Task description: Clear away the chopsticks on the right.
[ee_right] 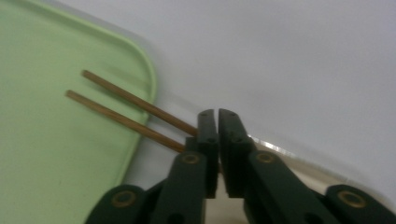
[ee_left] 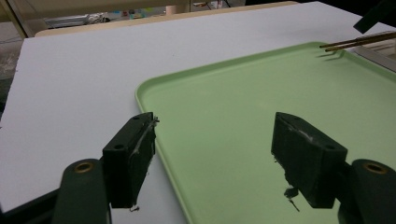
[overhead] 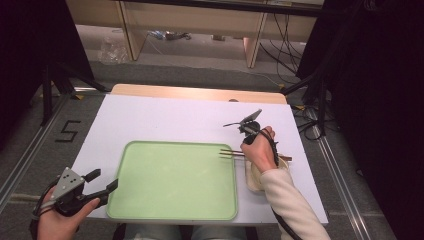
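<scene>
The right gripper (ee_right: 218, 116) is pinching a pair of chopsticks (ee_right: 130, 112) — its jaws are standing almost together around the sticks. The sticks are poking out level over the right rim of the green tray (overhead: 172, 180), their tips hanging just past the corner, while their far ends are reaching back above a pale bowl (overhead: 256, 179) that is sitting just beside the tray under the person's hand. Whether the pads are pressing on both sticks evenly is hard to say, since the jaws are blurred up close. The left gripper (ee_left: 219, 154) is waiting with its jaws wide apart and holding nothing, hovering over the tray's near left edge. To do this well, the right hand should be keeping the sticks level and parallel — any tilt could let one slide out — and lowering them flat onto the tray before easing the jaws apart.
</scene>
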`<state>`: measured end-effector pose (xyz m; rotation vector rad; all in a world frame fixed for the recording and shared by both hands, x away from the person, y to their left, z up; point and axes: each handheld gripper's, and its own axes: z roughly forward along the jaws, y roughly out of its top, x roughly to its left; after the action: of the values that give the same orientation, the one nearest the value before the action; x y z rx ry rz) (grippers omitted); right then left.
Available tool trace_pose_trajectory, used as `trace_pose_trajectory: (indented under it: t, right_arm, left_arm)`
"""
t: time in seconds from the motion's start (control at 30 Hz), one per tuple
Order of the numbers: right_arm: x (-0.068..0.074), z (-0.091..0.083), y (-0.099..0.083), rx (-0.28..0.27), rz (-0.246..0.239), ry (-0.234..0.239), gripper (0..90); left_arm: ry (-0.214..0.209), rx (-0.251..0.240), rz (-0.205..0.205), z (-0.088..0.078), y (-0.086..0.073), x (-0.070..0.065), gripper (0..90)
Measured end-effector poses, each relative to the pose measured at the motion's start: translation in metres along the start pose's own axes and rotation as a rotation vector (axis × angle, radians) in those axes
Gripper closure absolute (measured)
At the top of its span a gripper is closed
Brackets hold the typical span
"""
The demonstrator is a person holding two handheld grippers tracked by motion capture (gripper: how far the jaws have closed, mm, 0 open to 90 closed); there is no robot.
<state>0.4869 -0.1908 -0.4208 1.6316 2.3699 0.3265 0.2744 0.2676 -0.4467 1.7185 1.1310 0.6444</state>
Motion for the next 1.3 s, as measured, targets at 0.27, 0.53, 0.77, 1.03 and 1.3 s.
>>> trace_pose_trajectory:
  t: [0.27,0.53,0.77,1.03,1.3]
  right_arm:
    - [0.010,-0.003,0.015,-0.008,-0.772,0.000,65.2]
    - [0.008,0.007,0.020,0.106,-0.940,0.011,67.5]
    - [0.009,0.011,0.021,0.128,-0.959,0.033,67.9]
    - [0.012,0.013,0.022,0.149,-0.978,0.028,68.1]
    - [0.013,0.017,0.025,0.172,-0.990,0.026,69.7]
  left_arm:
    - [0.001,-0.001,0.001,0.000,0.000,0.000,30.1]
    - [0.003,0.003,-0.003,0.000,0.000,0.000,30.2]
    - [0.002,0.004,-0.002,0.000,0.000,0.000,30.3]
    - [0.001,0.003,-0.002,0.001,-0.001,0.001,30.4]
    - [0.002,0.007,0.000,0.001,-0.001,0.001,30.6]
